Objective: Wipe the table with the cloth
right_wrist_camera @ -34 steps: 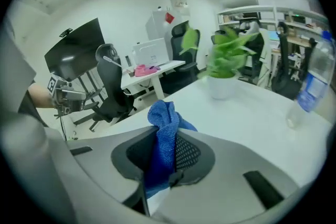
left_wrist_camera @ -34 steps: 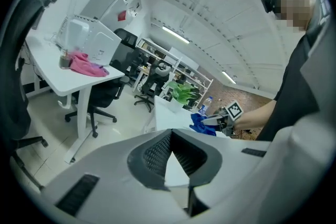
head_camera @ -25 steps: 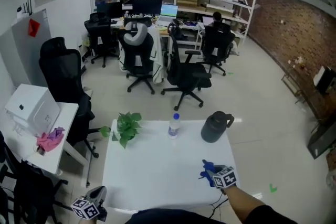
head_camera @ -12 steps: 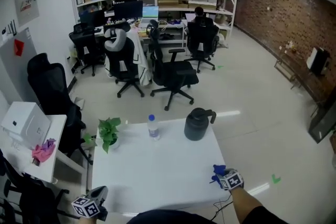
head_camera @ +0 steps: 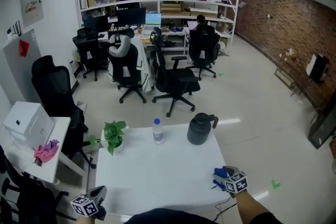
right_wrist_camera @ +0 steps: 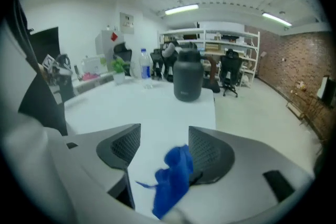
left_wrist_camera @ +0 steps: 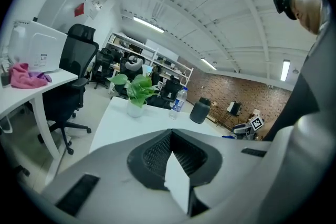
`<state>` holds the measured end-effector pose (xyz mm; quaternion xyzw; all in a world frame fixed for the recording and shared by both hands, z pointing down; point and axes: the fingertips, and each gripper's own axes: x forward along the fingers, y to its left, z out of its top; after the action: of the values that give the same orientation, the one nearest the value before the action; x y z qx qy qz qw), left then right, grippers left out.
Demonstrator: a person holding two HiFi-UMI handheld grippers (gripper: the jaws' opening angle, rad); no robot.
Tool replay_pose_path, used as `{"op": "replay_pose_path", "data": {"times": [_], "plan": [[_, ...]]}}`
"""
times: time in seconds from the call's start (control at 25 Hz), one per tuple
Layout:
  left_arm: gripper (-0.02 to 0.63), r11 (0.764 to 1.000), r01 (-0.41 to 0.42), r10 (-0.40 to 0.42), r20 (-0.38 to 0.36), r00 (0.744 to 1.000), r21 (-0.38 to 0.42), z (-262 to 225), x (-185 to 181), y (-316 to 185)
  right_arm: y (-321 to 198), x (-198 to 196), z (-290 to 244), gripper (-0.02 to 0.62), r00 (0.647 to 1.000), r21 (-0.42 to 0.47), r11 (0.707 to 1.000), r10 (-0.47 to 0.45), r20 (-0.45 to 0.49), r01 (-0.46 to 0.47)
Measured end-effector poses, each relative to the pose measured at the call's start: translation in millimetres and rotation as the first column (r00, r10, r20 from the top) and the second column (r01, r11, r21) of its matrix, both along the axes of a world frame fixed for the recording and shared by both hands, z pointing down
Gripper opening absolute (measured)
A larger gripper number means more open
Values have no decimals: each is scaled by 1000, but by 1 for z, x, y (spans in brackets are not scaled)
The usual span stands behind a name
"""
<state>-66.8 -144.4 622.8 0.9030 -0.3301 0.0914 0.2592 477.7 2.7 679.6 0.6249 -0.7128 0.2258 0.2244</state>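
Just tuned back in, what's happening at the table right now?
A person stands at the white table with tongs in each hand. The right tongs are at the near right corner. Their jaws have just been opening and now stand apart, with the blue cloth bunched loosely between them, not pinched. The left tongs are shut and empty by the near left corner. A jug, bottle and plant stand along the far edge.

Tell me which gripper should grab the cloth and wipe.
Right. The right gripper has just opened its jaws with the blue cloth between them; the left gripper sits shut by the other near corner of the table.
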Motion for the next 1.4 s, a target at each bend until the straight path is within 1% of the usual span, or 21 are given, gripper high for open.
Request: {"op": "replay_pose_path", "data": {"times": [0.04,0.08,0.16,0.24,0.28,0.36,0.44,0.48,0.52,0.64,0.84,1.12,1.4], "plan": [[-2,1000,1,-1,-8,1000,12,-2,-3,-1,-5,-17,-21,290,999,68,997,-34,39,31],[-2,1000,4,-4,-16,1000,23,-5,-6,-3,-8,-36,-39,238,993,129,989,-79,83,68],[-2,999,13,-12,-33,999,39,-10,-11,-4,-12,-75,-64,120,971,221,968,-161,179,119],[-2,999,14,-12,-48,999,48,-14,-15,-1,-12,-105,-76,-3,937,278,954,-192,294,108],[-2,999,12,-9,-53,999,52,-14,-17,2,-11,-116,-78,-18,915,296,952,-189,357,81],[-2,999,9,-6,-60,998,51,-12,-19,6,-12,-126,-77,-18,869,311,950,-147,473,-8],[-2,999,13,-10,-67,998,48,-11,-20,8,-17,-127,-75,-18,834,317,945,-107,542,-84],[-2,999,14,-11,-69,998,48,-11,-21,9,-19,-128,-73,-17,829,317,944,-104,550,-92],[-2,999,15,-11,-70,997,49,-11,-21,10,-21,-131,-71,-17,833,313,946,-109,542,-80],[-2,998,17,-13,-75,997,53,-12,-23,13,-25,-136,-64,-17,860,290,957,-130,493,-22],[-2,998,34,-29,-84,996,56,-13,-29,17,-21,-146,-55,-17,889,239,969,-159,429,59],[-2,997,47,-42,-86,995,58,-11,-34,20,-12,-150,-41,-17,911,196,972,-194,364,128],[-2,997,46,-41,-84,996,55,-9,-32,25,-7,-148,-37,-17,915,190,972,-200,350,139]]}}
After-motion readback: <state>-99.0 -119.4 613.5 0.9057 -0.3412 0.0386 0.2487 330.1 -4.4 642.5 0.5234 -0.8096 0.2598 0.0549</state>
